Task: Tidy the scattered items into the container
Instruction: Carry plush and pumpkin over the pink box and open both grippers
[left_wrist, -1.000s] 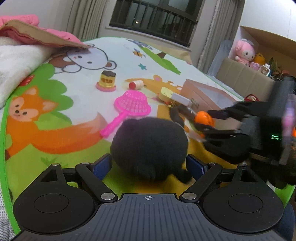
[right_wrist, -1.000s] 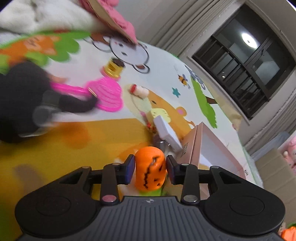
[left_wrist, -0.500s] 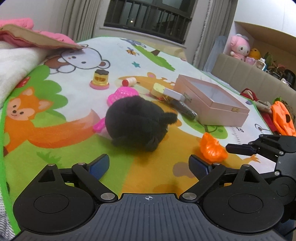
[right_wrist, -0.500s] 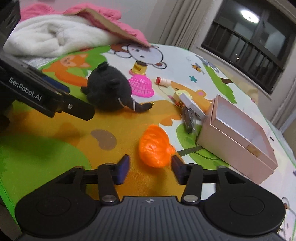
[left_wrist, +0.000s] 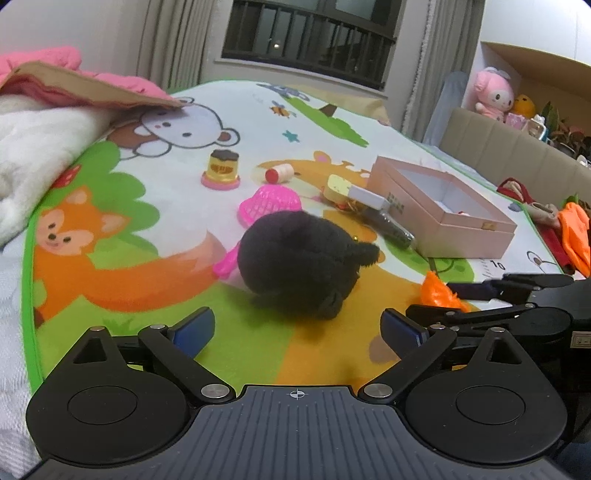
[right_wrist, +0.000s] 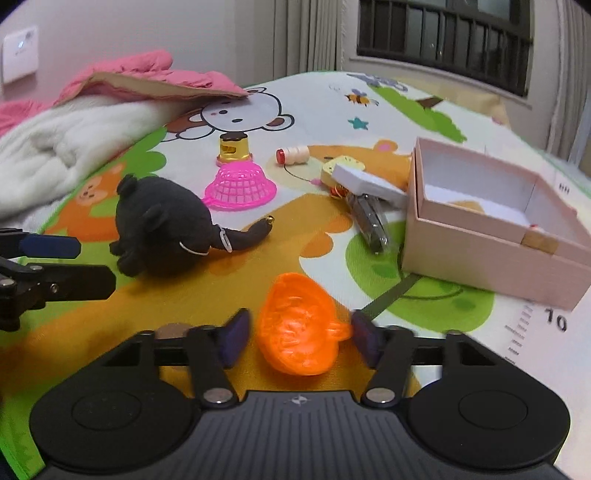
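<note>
A black plush toy (left_wrist: 299, 262) lies on the play mat, just ahead of my open, empty left gripper (left_wrist: 297, 328); it also shows in the right wrist view (right_wrist: 166, 225). An orange pumpkin toy (right_wrist: 299, 328) lies on the mat between the fingers of my open right gripper (right_wrist: 301, 338), apart from both pads. The pink open box (right_wrist: 491, 225) stands to the right; it also shows in the left wrist view (left_wrist: 443, 210). A pink toy strainer (right_wrist: 240, 184), a gold cup toy (right_wrist: 234, 147) and a small bottle (right_wrist: 293, 153) lie behind the plush.
A white block (right_wrist: 369, 184) and a dark tube (right_wrist: 369, 225) lie against the box's left side. White and pink blankets (right_wrist: 74, 140) are heaped at the left. A sofa with soft toys (left_wrist: 495, 92) stands beyond the mat.
Both grippers have opened and pulled back. The left let go of the black plush, the right let go of the orange pumpkin; both now lie on the mat.
</note>
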